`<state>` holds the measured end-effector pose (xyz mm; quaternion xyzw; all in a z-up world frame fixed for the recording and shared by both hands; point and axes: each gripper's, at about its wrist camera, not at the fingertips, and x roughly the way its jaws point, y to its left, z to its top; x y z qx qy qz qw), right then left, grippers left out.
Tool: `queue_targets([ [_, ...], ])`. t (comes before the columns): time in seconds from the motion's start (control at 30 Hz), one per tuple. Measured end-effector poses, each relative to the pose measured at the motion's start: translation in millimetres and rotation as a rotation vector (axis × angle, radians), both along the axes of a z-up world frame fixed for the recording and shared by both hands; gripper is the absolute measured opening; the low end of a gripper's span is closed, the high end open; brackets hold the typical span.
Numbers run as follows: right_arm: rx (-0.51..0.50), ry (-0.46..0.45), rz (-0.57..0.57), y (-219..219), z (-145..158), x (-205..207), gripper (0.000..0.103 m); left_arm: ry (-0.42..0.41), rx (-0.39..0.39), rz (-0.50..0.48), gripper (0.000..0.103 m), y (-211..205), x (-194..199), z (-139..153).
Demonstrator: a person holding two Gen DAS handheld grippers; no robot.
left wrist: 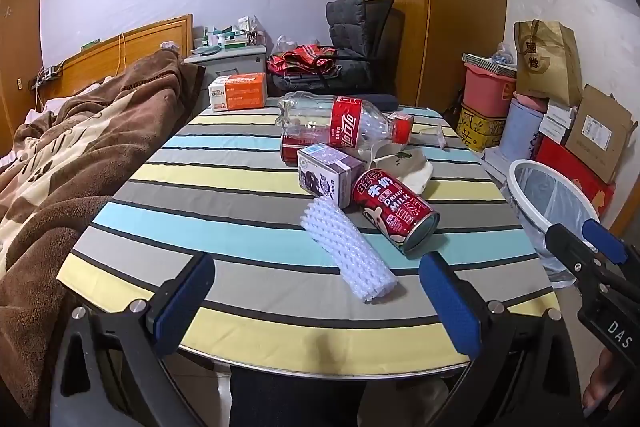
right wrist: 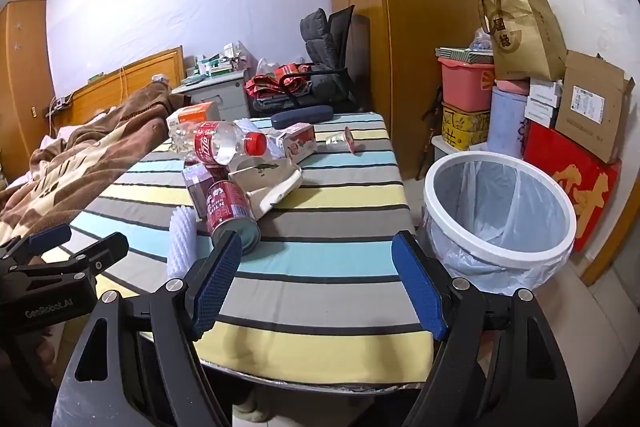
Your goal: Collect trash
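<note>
Trash lies in a heap on the striped table: a white foam net sleeve, a red milk can on its side, a small purple carton, a clear cola bottle with a red cap, crumpled white paper. My left gripper hovers open over the table's near edge, just short of the foam sleeve, nothing between its pads. My right gripper is open too, near the front right corner, the can off its left pad. A white bin with a clear liner stands right of the table.
A bed with a brown blanket runs along the table's left side. An orange box, a dark glasses case, a second carton and a small plastic cup sit farther back. Boxes and bags are stacked behind the bin.
</note>
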<state>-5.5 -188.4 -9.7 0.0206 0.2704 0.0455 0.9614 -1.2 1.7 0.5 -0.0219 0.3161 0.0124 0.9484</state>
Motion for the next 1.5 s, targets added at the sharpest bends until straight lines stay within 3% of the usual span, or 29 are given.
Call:
queue_targets([
  [1.5,-0.021,-0.016,-0.012,-0.3,4.6,-5.4,0.079,-0.009,0.01,-0.011,0.103,-3.3,-3.8,2.0],
])
